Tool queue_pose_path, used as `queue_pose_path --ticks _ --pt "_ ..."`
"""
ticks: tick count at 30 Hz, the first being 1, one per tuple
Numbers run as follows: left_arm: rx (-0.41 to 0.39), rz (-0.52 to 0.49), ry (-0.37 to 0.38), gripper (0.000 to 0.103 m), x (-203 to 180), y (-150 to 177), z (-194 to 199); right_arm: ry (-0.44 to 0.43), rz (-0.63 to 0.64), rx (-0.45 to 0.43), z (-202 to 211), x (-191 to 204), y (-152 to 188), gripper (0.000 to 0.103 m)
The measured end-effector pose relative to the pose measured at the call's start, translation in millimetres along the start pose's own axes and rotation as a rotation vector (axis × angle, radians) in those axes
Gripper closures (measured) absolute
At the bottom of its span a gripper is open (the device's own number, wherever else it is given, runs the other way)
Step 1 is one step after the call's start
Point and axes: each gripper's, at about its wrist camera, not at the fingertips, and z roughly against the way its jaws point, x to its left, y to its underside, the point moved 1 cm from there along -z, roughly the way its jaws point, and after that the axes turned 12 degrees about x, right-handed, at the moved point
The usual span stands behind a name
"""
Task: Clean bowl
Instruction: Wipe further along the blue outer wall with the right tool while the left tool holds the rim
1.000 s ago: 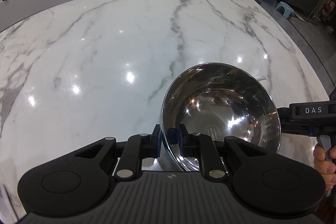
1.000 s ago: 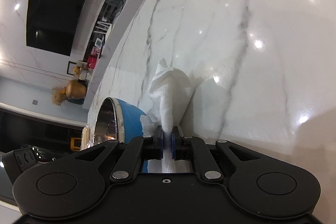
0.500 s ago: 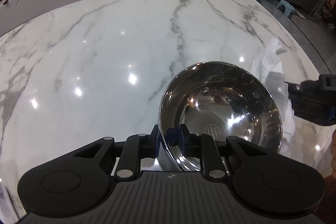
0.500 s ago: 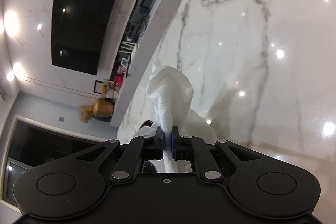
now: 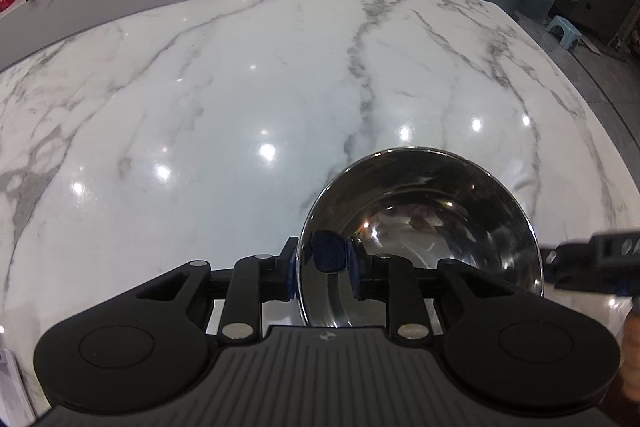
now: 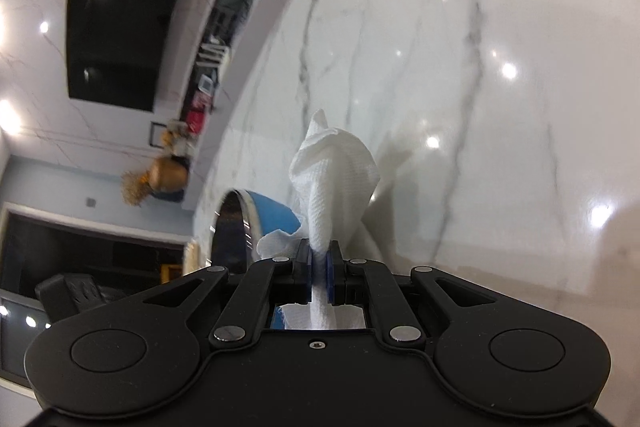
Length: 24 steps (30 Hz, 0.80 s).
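Left wrist: left claw (image 5: 322, 269) just been opening, pads straddling rim of steel bowl (image 5: 432, 227) on marble counter (image 5: 240, 99), loose. Right wrist: right claw (image 6: 319, 273) clamped on white cloth (image 6: 334, 183).

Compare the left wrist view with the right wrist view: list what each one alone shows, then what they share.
Left wrist only: the bowl's shiny inside, its rim between the left gripper's fingers, which have just been opening; plants and bins beyond the table.
Right wrist only: the white paper towel pinched in the right gripper, the bowl's blue outside, a dark wall screen.
Both: the bowl and the marble table.
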Motion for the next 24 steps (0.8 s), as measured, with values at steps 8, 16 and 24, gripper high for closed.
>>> queue_pose_path --ticks 8,16,24 --pt "0.079 0.104 0.029 0.066 13.0 5.0 -2.1 0.037 0.028 0.011 -5.9 5.1 4.0 0.097" --pt "0.130 0.090 0.078 0.072 17.2 14.2 0.7 0.043 0.044 0.015 -14.6 16.2 -10.4 0.097" --pt "0.053 0.010 0.044 0.087 11.9 11.1 6.0 -0.118 0.034 -0.124 5.1 15.8 -23.5 0.097"
